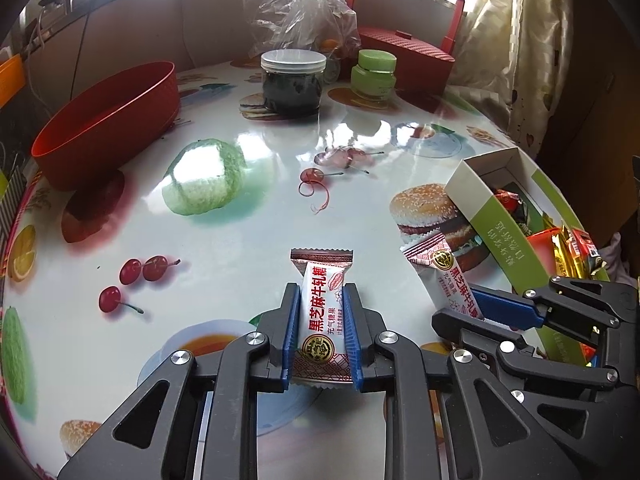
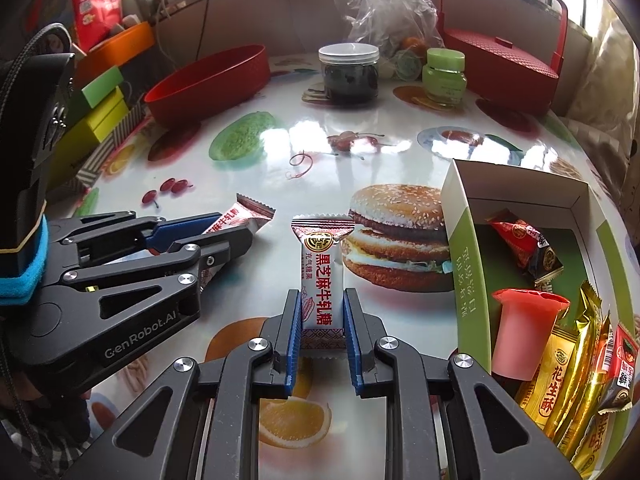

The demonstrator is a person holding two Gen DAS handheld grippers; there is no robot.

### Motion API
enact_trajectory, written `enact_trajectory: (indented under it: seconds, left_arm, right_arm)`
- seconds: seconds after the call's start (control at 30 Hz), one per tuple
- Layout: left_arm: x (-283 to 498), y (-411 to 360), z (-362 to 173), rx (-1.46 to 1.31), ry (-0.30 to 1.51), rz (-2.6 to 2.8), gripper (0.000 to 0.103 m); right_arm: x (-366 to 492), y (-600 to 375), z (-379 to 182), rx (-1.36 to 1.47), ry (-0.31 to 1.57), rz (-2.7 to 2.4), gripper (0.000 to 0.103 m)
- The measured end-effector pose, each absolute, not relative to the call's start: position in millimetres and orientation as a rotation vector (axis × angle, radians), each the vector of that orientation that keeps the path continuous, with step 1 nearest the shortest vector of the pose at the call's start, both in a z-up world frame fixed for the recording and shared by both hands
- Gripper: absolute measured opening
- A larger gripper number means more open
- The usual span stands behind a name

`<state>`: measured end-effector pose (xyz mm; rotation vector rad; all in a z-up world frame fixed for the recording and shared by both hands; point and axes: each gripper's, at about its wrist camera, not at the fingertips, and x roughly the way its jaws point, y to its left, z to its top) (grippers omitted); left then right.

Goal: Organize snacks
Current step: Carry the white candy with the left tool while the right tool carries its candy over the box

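Observation:
Two white candy packets with red and black print lie on the glossy fruit-print table [image 1: 260, 220]. In the left wrist view my left gripper [image 1: 322, 296] is shut on one packet [image 1: 320, 304], blue pads pressing its long sides. My right gripper [image 1: 460, 306], close on its right, grips the other packet [image 1: 444, 272]. In the right wrist view the right gripper [image 2: 322, 300] is shut on its packet [image 2: 322, 264], and the left gripper [image 2: 234, 228] holds its packet [image 2: 248, 214] at the left. An open green and white box [image 2: 468, 248] stands just to the right.
The box holds a red-black candy [image 2: 524, 240], a pink cup-shaped snack [image 2: 520, 332] and gold packets [image 2: 576, 364]. Farther back stand a red oval tub [image 1: 108, 120], a dark-filled jar [image 1: 292, 84], a green jar [image 1: 374, 76], a red basket [image 1: 404, 52] and a plastic bag [image 1: 296, 8].

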<state>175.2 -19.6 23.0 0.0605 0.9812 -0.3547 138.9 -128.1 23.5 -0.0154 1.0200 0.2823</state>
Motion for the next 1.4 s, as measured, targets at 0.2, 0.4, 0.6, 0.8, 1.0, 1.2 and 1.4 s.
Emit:
enact_trajectory:
  seconds: [0.2,0.4,0.6,0.8,1.0,1.2,1.4]
  left_arm:
    - [169,-17,32,0.050,0.956,-0.358,0.022]
    - [161,-14,42,0.038,0.931,-0.361,0.022]
    - [153,-15,54,0.039,0.903,-0.369,0.022]
    - [145,-20,64,0.034,0.881,-0.382,0.022]
    - [136,-31,75,0.036,0.857,-0.405,0.022]
    - [130,-49,80,0.045,0.846,-0.442,0.022]
    - [125,-72,82,0.058,0.845,-0.479,0.022]
  right_arm:
    - [136,-128,28,-0.014,1.009,0.284,0.019]
    - [130,-130,37,-0.006,0.987,0.287,0.019]
    - [125,-133,43,0.000,0.973,0.284,0.019]
    - [115,-144,56,0.011,0.937,0.270,0.019]
    - [106,-159,66,0.027,0.911,0.251,0.019]
    - [100,-173,71,0.044,0.897,0.227,0.019]
    - [92,-196,76,0.066,0.886,0.189,0.019]
